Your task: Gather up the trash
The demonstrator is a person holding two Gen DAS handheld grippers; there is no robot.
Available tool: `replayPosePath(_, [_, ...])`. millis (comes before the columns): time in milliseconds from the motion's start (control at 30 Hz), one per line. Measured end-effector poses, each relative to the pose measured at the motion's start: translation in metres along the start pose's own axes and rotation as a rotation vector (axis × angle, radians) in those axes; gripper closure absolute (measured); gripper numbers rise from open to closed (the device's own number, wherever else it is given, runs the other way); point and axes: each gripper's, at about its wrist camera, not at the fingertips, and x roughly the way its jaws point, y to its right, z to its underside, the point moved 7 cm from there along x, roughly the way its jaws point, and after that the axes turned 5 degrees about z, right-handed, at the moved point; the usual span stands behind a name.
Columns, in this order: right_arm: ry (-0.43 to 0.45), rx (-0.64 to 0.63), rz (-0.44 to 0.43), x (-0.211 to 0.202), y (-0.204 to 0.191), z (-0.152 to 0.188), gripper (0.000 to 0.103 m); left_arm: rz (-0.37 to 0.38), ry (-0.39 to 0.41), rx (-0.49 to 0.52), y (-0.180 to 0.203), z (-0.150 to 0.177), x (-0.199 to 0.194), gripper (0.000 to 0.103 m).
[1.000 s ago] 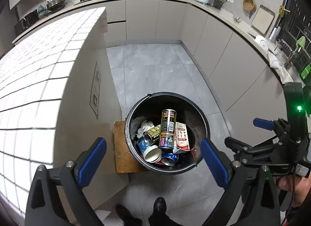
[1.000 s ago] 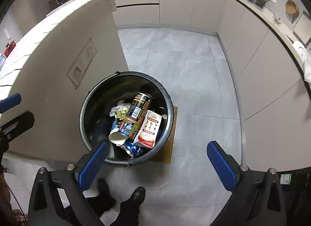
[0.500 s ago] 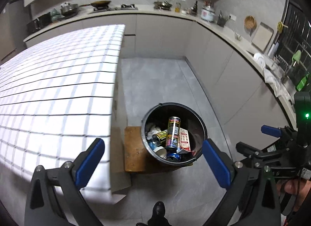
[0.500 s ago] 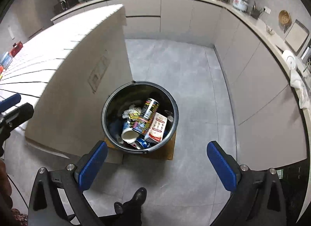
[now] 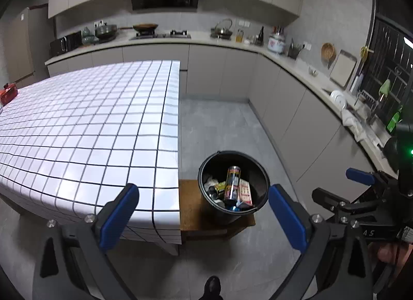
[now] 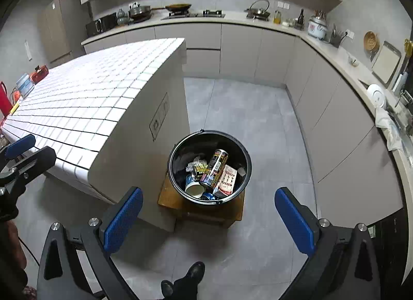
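A black round bin (image 5: 206,171) (image 6: 175,152) stands on a low wooden stool (image 5: 189,204) (image 6: 167,196) beside the tiled island. Inside lie a tall printed can (image 5: 232,182) (image 6: 215,167), a red-and-white carton (image 5: 244,192) (image 6: 227,180), a paper cup (image 6: 194,189), crumpled paper (image 6: 196,163) and other cans. My left gripper (image 5: 204,214) hangs open and empty high above the floor, in front of the bin. My right gripper (image 6: 209,221) is open and empty too, above and nearer than the bin. Each gripper shows at the edge of the other's view.
The white tiled island (image 5: 90,124) (image 6: 85,96) fills the left, with a red item (image 5: 7,93) and a tin (image 6: 24,84) at its far end. Grey cabinets and worktop (image 5: 296,85) run along the back and right. A person's shoe (image 6: 192,273) shows below.
Both grippers have risen and pulled back from the bin, which now looks smaller and farther. The island top has come into fuller view. Both stay open and empty.
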Motion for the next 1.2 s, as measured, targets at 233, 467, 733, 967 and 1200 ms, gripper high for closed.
replayPosePath(233, [0.051,0.009,0.000,-0.028,0.001,-0.002,0.000,-0.001,0.043,0.016,0.005,-0.005,-0.008,0.002])
replayPosePath(467, [0.069,0.015,-0.002,-0.036,0.007,-0.003,0.000,0.002,0.063,0.027,0.011,-0.005,-0.014,0.002])
replayPosePath(733, [0.066,0.015,-0.012,-0.033,0.007,-0.002,0.000,-0.004,0.055,0.036,0.014,-0.003,-0.014,0.002])
replayPosePath(967, [0.069,0.021,-0.011,-0.032,0.010,-0.004,0.000,-0.005,0.054,0.034,0.014,-0.004,-0.014,0.002])
replayPosePath(1200, [0.070,0.020,-0.012,-0.032,0.009,-0.005,0.000,-0.003,0.051,0.041,0.016,-0.006,-0.012,0.002])
